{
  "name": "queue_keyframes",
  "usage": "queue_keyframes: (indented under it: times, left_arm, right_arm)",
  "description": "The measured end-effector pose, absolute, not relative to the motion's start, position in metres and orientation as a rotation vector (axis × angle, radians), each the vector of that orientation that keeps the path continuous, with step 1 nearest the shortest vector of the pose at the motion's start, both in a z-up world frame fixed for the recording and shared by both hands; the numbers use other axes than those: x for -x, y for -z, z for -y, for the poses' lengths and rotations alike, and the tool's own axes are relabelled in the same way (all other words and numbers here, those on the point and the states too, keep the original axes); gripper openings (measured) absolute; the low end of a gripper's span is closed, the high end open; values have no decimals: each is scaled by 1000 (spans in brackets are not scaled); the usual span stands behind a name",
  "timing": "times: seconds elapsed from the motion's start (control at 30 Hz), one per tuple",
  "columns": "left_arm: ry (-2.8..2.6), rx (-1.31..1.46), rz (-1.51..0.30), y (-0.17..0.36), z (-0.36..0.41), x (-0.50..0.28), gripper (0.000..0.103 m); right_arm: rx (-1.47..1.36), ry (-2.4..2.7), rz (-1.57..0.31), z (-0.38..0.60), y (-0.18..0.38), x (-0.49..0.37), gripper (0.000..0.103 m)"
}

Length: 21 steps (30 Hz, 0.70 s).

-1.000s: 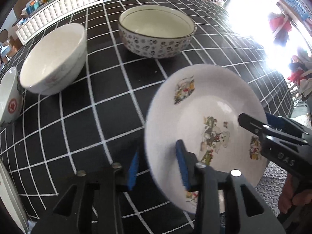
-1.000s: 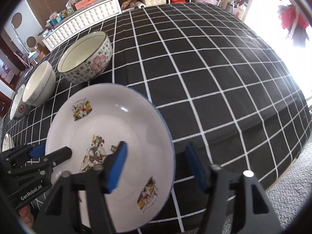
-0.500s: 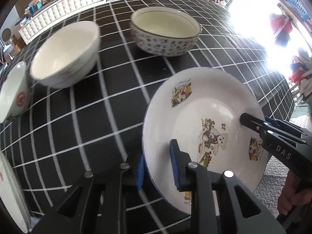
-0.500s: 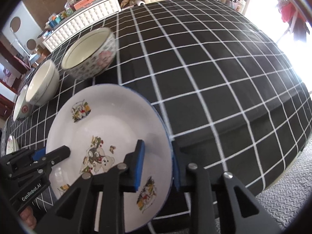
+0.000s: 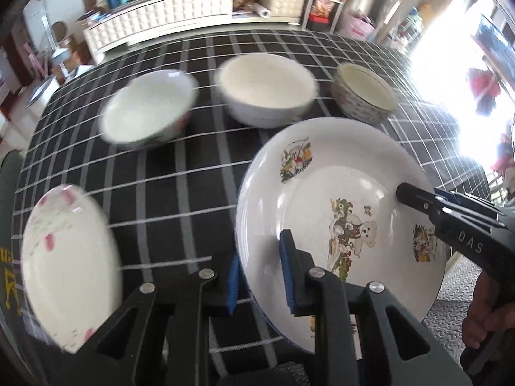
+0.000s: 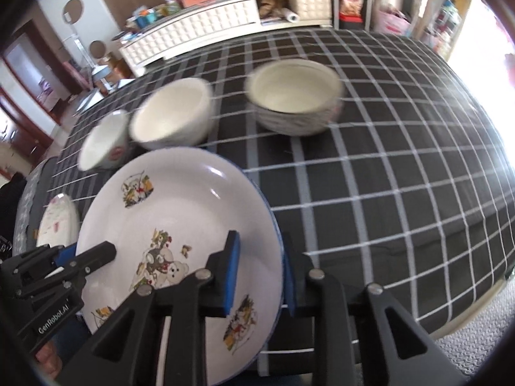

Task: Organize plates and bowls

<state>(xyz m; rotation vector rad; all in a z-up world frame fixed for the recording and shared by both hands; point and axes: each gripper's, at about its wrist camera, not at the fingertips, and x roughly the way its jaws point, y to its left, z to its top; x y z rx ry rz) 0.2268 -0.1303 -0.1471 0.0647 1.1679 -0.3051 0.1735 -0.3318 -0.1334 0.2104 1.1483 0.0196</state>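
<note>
A white cartoon plate (image 5: 347, 199) with a blue rim is held above the black checked table (image 5: 180, 173). My left gripper (image 5: 259, 275) is shut on its left rim. My right gripper (image 6: 259, 275) is shut on its right rim; the plate also shows in the right wrist view (image 6: 180, 222). Each gripper shows in the other's view: the right one (image 5: 450, 215), the left one (image 6: 61, 270). A second plate with pink marks (image 5: 67, 247) lies at the left. Three bowls stand behind: a small white one (image 5: 148, 107), a plain white one (image 5: 268, 91), a patterned one (image 5: 365, 93).
The table's near edge drops to a grey patterned floor (image 6: 476, 347) at the right. A white cabinet (image 5: 167, 22) with clutter stands beyond the far edge. Bright window light floods the right side.
Both grippers closed on the plate's rim and lifted it. The views swung left, so the bowls shifted right and the pink-marked plate came into view.
</note>
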Motion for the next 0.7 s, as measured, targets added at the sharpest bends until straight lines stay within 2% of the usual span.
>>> queue_keyframes:
  times: [0.37,0.7]
  left_arm:
    - [176,41,-1134,116,2,-205,20]
    - [60,110,-1095,110,-86,-188,20]
  right_arm:
    - [-175,-164,-1115,226,109,-187,29]
    - [-118,-290,-1128,128,106,-195,29]
